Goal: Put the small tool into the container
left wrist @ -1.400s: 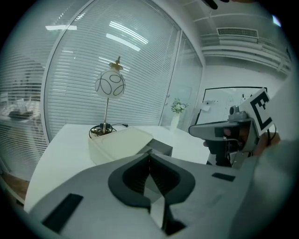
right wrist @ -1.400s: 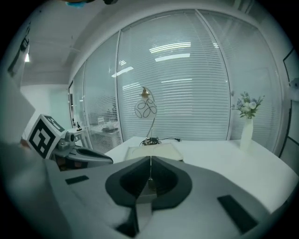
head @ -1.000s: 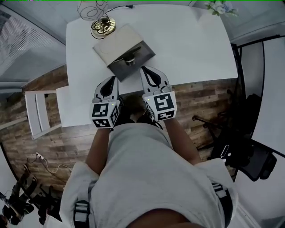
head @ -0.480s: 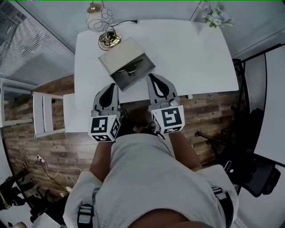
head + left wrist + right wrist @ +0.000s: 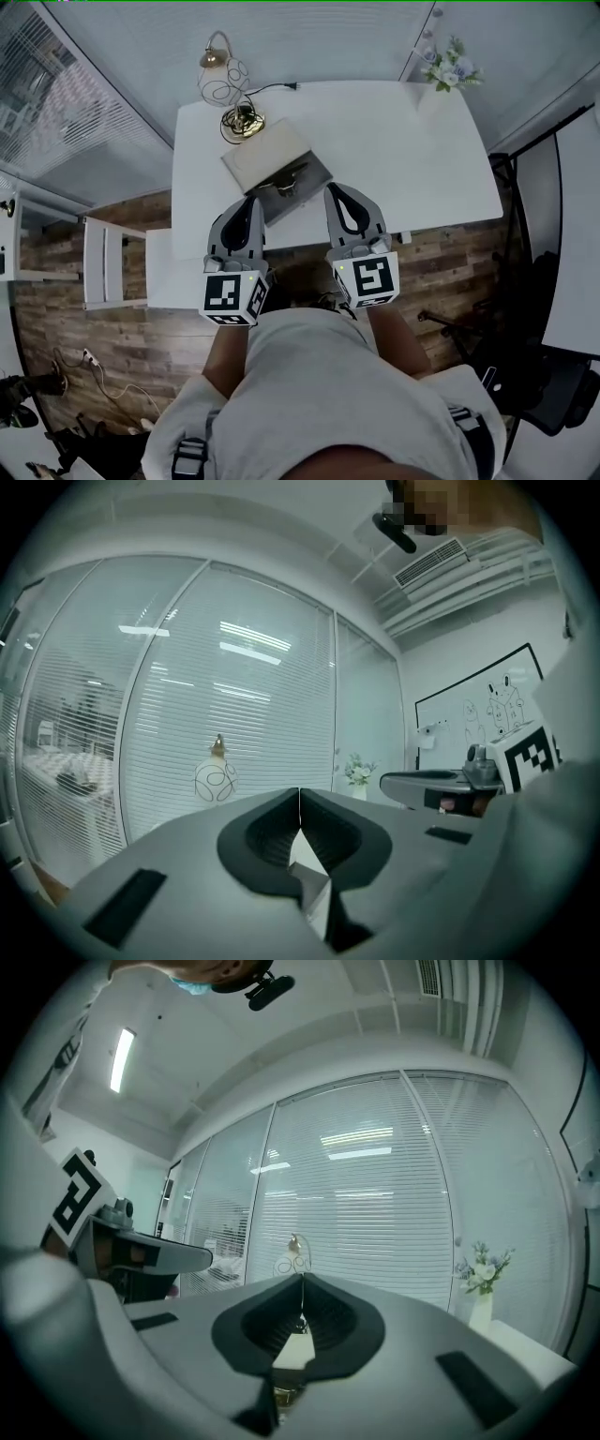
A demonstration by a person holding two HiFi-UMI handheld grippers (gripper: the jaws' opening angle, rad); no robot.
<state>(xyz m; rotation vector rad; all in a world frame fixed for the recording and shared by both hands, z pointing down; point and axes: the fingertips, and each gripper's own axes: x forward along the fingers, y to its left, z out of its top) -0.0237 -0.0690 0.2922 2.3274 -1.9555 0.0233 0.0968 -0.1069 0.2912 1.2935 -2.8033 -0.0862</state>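
Note:
An open box [image 5: 281,169] stands on the white table [image 5: 394,159] near its front left, its pale lid [image 5: 265,152] laid back and its dark tray holding a small tool [image 5: 284,180]. My left gripper [image 5: 246,200] hovers at the table's front edge, just left of the box, jaws shut with nothing between them. My right gripper [image 5: 339,189] hovers just right of the box, also shut and empty. In the left gripper view [image 5: 299,794] and the right gripper view [image 5: 302,1281] both grippers point level toward the blinds.
A round wire lamp [image 5: 225,80] with a brass base [image 5: 241,122] and a cable stands behind the box. A vase of flowers [image 5: 446,67] sits at the far right corner. A white chair [image 5: 112,262] is left of the table, a dark stand [image 5: 487,328] to the right.
The head view has pulled back and tilted up, so the table, box and both grippers sit lower and farther in frame, with lamp and flowers now in sight. Both grippers stay shut.

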